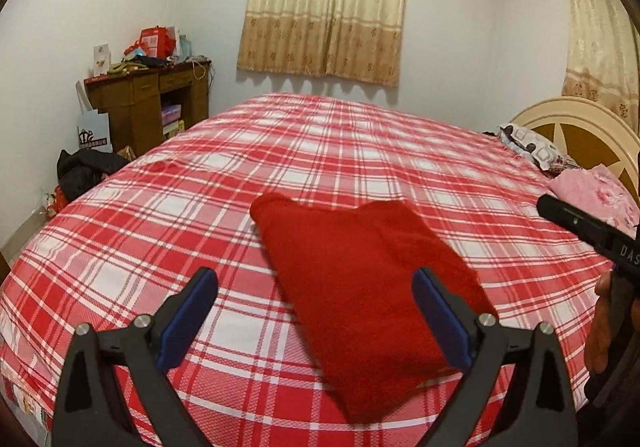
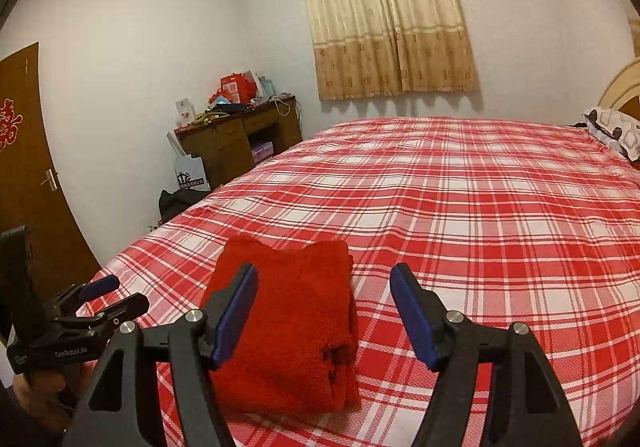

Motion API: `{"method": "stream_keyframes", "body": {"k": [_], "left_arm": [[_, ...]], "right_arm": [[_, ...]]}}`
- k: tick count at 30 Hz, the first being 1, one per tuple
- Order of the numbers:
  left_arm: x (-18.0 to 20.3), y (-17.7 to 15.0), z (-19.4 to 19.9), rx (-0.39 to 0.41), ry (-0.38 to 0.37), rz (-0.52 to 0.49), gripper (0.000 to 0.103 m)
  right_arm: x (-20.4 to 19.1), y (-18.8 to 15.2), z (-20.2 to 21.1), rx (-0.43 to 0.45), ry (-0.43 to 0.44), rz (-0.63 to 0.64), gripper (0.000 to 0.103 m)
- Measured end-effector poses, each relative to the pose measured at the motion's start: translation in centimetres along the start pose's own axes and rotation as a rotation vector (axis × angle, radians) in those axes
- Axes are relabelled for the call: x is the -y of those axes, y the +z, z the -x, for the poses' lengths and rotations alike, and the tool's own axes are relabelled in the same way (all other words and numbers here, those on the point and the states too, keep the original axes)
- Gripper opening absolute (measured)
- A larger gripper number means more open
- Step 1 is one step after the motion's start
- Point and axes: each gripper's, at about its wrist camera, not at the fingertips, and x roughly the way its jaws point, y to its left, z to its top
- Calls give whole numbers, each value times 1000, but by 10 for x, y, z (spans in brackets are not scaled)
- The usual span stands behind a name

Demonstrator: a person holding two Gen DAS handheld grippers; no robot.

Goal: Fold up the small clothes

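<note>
A red fleecy garment (image 1: 360,287) lies folded into a compact rectangle on the red-and-white plaid bed (image 1: 320,151). It also shows in the right wrist view (image 2: 292,327). My left gripper (image 1: 316,279) is open and empty, held above the garment's near end. My right gripper (image 2: 324,275) is open and empty, above and just right of the garment. The left gripper shows at the left edge of the right wrist view (image 2: 116,293), and the right gripper's body shows at the right edge of the left wrist view (image 1: 592,231).
A pink quilt (image 1: 596,195) and a patterned pillow (image 1: 532,147) lie by the headboard (image 1: 580,127). A wooden desk (image 1: 148,103) with clutter stands in the far left corner, with dark clothes (image 1: 84,171) on the floor. A brown door (image 2: 28,167) is at left.
</note>
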Motion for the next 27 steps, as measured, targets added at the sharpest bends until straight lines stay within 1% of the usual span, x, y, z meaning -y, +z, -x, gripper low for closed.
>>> {"method": "stream_keyframes", "body": {"k": [5,11,27], "left_arm": [[2,1,3,14,-5,-3,100],[4,0,3,8,-10,-4,100],[8,-1,3,7,-11,-8,101]], "right_arm": [[-6,-2,4,-5,10,9,70],[-8,-4,7,-3,16,12,70],[-12,-10,4,-30,36,6,70]]}}
